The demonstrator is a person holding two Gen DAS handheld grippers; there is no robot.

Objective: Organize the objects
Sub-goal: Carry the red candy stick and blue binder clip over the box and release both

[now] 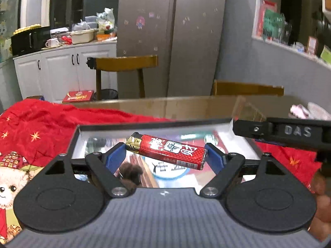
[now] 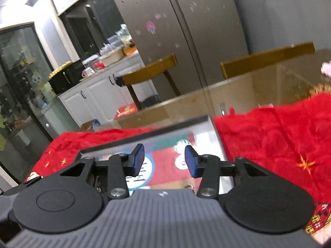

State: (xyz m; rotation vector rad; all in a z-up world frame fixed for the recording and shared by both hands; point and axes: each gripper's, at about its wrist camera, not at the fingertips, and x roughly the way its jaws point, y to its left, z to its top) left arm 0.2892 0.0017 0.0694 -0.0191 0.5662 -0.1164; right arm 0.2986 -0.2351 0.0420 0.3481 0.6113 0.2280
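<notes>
Fridge: the steel fridge [image 1: 171,37] stands at twelve o'clock in both my views; two wooden chairs [image 1: 126,62] are in front of it
Desk: my desk [image 1: 186,105] has a bare brown far edge; a red cloth [image 1: 41,128] with gold stars covers the near part, from nine o'clock round to three
Tray: a clear, shiny tray [image 1: 144,125] lies on the cloth, just ahead of both my tools
Left hand-held gripper [image 1: 165,155]: spread wide and pinching the lighter end to end between its blue pads
Right hand-held gripper [image 2: 164,159]: jaws partly apart, nothing between them; it hangs over the tray; from my left view it juts in at three o'clock
Lighter: the red lighter [image 1: 167,150] sits tilted, gold cap toward nine o'clock, above the tray
</notes>
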